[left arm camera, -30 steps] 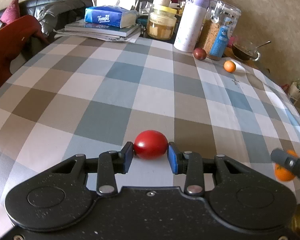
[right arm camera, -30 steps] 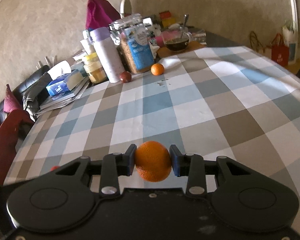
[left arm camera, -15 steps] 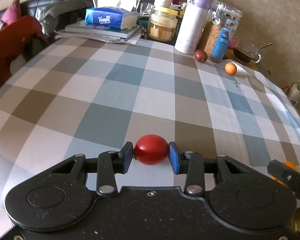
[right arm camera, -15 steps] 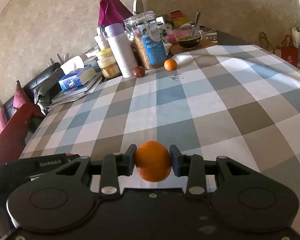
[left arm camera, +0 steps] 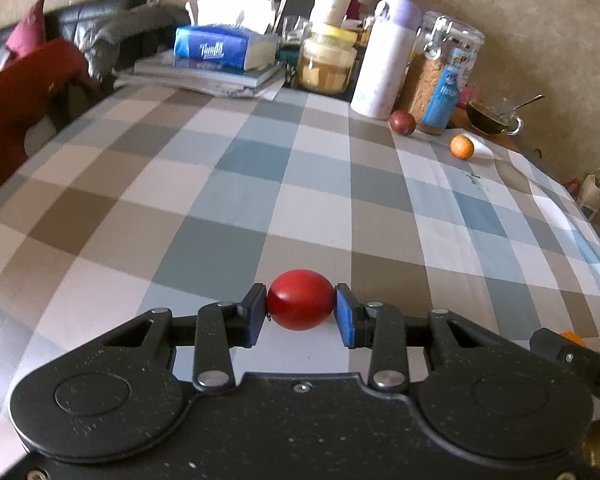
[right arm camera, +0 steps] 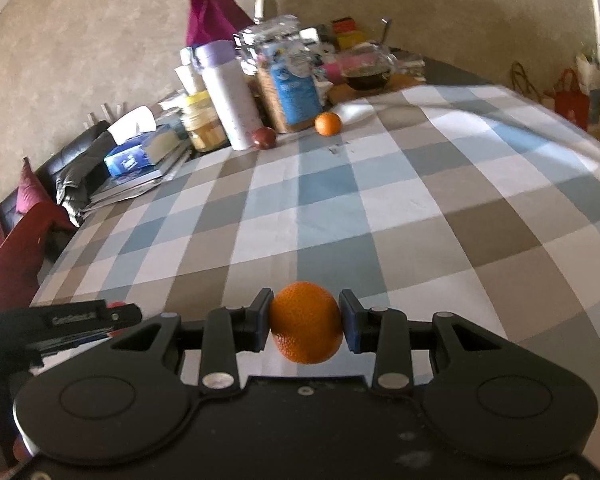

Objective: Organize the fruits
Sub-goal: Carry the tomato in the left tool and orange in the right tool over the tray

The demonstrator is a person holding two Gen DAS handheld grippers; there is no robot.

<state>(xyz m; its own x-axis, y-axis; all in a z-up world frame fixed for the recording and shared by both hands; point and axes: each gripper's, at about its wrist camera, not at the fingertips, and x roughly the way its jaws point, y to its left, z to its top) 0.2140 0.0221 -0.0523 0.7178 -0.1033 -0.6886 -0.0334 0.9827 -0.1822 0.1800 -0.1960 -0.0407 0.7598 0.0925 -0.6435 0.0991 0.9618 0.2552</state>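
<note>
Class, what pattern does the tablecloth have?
The tablecloth is checked in blue, brown and white, clearest in the left wrist view.

- The left wrist camera sits just behind the left gripper (left arm camera: 301, 313), looking forward and down over the checked tablecloth (left arm camera: 228, 200) from close above it
- The right wrist camera looks the same way from behind the right gripper (right arm camera: 305, 325)
- Both views share the far clutter: white bottle (left arm camera: 384, 68) (right arm camera: 232, 96), small orange (left arm camera: 461, 147) (right arm camera: 328, 124) and tissue pack (left arm camera: 220, 48) (right arm camera: 134, 159)

A plum (left arm camera: 402, 122) and mandarin (left arm camera: 461, 147) lie before the jar (left arm camera: 444, 76) (far table (left arm camera: 236, 200) edge).
</note>
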